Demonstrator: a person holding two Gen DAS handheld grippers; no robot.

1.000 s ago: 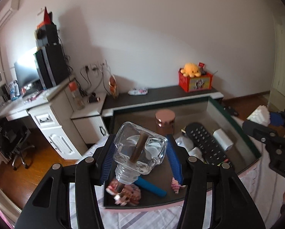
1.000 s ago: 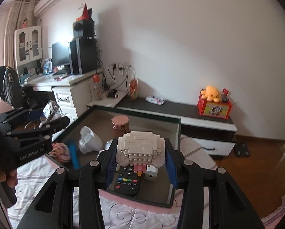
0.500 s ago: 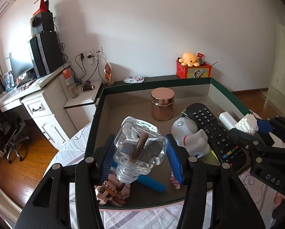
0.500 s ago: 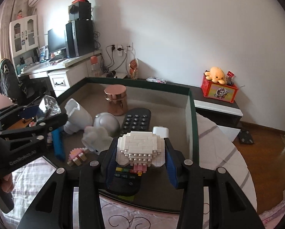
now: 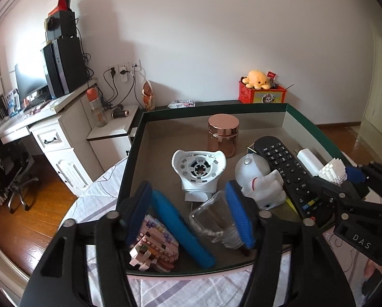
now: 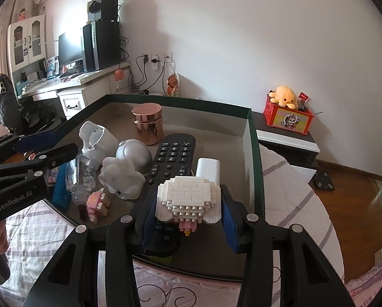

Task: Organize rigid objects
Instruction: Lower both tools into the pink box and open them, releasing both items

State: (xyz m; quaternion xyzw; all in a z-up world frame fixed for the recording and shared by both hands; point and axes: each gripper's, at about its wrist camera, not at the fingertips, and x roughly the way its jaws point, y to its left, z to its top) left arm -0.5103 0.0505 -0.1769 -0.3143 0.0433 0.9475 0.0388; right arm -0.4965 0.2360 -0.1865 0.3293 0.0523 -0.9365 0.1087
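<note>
A green-rimmed box (image 5: 137, 138) holds several objects. My left gripper (image 5: 191, 215) is open at the box's near left edge; the clear glass bottle (image 5: 214, 220) lies on the box floor between its fingers, leaning against the right pad. It also shows in the right wrist view (image 6: 79, 176). My right gripper (image 6: 188, 215) is shut on a white brick-built figure (image 6: 188, 197), held just above the black remote (image 6: 173, 156) at the box's near right. In the left wrist view the figure (image 5: 331, 171) sits at the right.
In the box: a copper tin (image 5: 222, 134), a white plastic housing (image 5: 198, 168), a white astronaut toy (image 5: 257, 179), a blue bar (image 5: 180, 225), a pink brick model (image 5: 152, 245), a white charger (image 6: 207, 168). The box rests on a striped bedspread (image 5: 191, 294).
Both grippers came down and forward into the box. My left gripper opened and let the glass bottle drop onto the box floor. The right gripper still holds the white figure.
</note>
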